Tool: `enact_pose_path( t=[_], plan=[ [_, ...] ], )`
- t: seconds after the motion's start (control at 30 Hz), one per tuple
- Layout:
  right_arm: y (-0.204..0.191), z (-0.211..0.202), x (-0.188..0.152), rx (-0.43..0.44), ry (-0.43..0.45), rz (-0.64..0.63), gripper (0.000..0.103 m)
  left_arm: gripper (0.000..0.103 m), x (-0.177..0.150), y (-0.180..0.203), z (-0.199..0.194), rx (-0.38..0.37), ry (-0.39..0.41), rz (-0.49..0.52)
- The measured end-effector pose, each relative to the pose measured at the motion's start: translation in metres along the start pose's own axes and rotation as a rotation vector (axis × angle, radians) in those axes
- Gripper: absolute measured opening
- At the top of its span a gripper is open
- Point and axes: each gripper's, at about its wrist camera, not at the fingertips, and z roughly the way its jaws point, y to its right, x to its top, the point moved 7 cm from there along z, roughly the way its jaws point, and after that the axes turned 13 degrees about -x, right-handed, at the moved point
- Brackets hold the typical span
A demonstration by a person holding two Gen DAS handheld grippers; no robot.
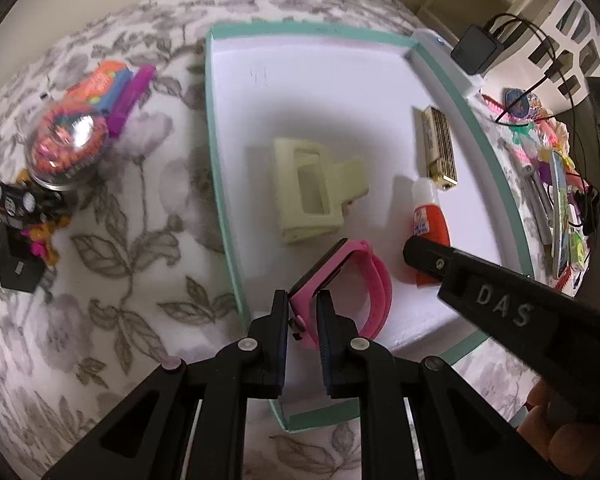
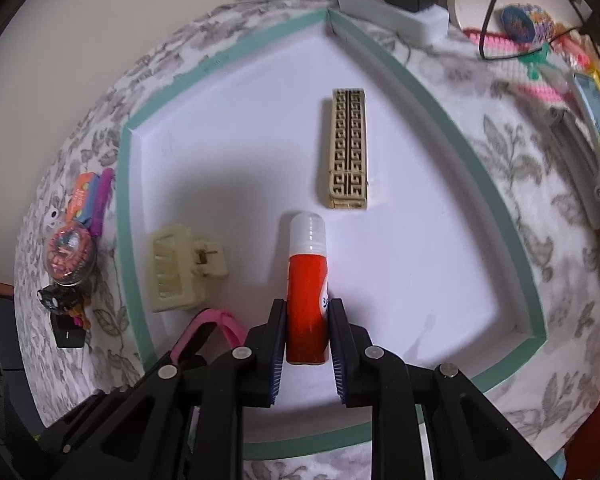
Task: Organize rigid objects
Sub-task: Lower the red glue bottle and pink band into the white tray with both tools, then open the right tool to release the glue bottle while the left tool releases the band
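A white tray with a teal rim (image 1: pixel 216 152) (image 2: pixel 126 216) lies on the floral cloth. In it are a cream claw hair clip (image 1: pixel 312 188) (image 2: pixel 180 268), a gold patterned bar clip (image 1: pixel 440 146) (image 2: pixel 348 152), a pink watch (image 1: pixel 340 280) (image 2: pixel 216 322) and an orange glue stick with a white cap (image 1: pixel 428 220) (image 2: pixel 308 280). My left gripper (image 1: pixel 303 300) is shut on the pink watch over the tray's near edge. My right gripper (image 2: pixel 308 308) (image 1: pixel 416 254) is shut on the glue stick's lower end inside the tray.
Left of the tray are a clear dome of coloured bands (image 1: pixel 68 144) (image 2: pixel 70 256), an orange pack with a purple bar (image 1: pixel 112 88), and small black items (image 1: pixel 18 208). Right of it lie colourful stationery (image 1: pixel 556 184) (image 2: pixel 540 52), cables and a black charger (image 1: pixel 476 50).
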Motion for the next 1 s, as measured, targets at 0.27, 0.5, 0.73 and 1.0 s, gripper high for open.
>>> enact_pose_path(
  t=[0.27, 0.5, 0.73, 1.0],
  plan=[
    [0.001, 0.0, 0.0, 0.0, -0.001, 0.003, 0.023, 0.014, 0.002, 0.002, 0.003, 0.004, 0.003, 0.01],
    [0.0, -0.001, 0.001, -0.033, -0.004, -0.015, 0.024, 0.015, 0.003, 0.006, 0.002, 0.024, -0.004, 0.039],
    [-0.001, -0.016, 0.006, -0.045, 0.04, -0.02, 0.024, 0.033, 0.01, 0.012, -0.006, 0.07, 0.025, 0.083],
    [0.0, -0.032, 0.012, -0.048, 0.085, -0.017, 0.025, 0.046, 0.016, 0.021, -0.016, 0.087, 0.064, 0.128]
  ],
)
